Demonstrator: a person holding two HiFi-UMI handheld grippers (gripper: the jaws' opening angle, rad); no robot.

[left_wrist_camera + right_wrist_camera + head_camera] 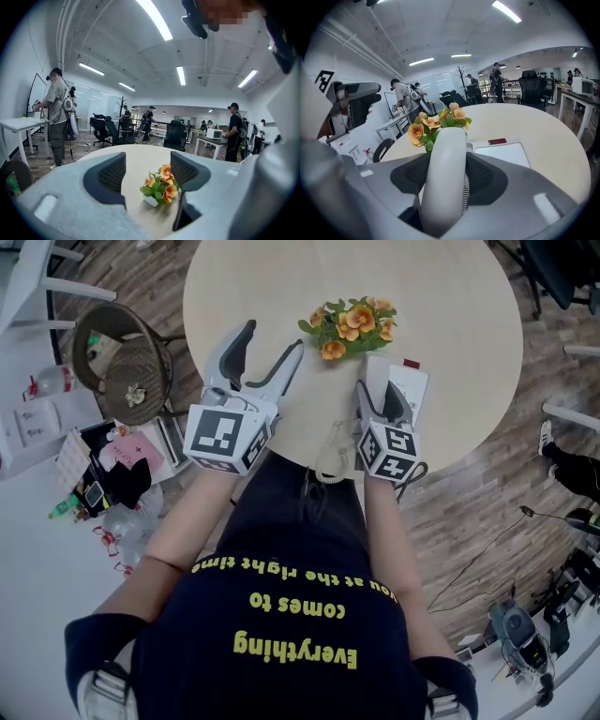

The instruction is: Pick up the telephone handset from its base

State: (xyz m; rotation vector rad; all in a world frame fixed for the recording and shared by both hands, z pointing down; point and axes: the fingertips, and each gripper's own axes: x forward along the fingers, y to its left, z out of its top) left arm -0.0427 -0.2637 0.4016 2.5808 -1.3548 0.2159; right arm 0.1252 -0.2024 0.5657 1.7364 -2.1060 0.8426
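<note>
1. Gripping was the step in hand: the right hand-held gripper (449,180) had its jaws fairly wide but pressed against both sides of the handset (445,150).
2. The handset lay on the left part of its base (502,153), on the tabletop (450,315) near the flowers (349,326).
3. The left hand-held gripper (146,164) hung empty, jaws apart.
4. The next move apparently called for a steady lift clear of the base, allowing for the coiled cord (328,460).
</note>
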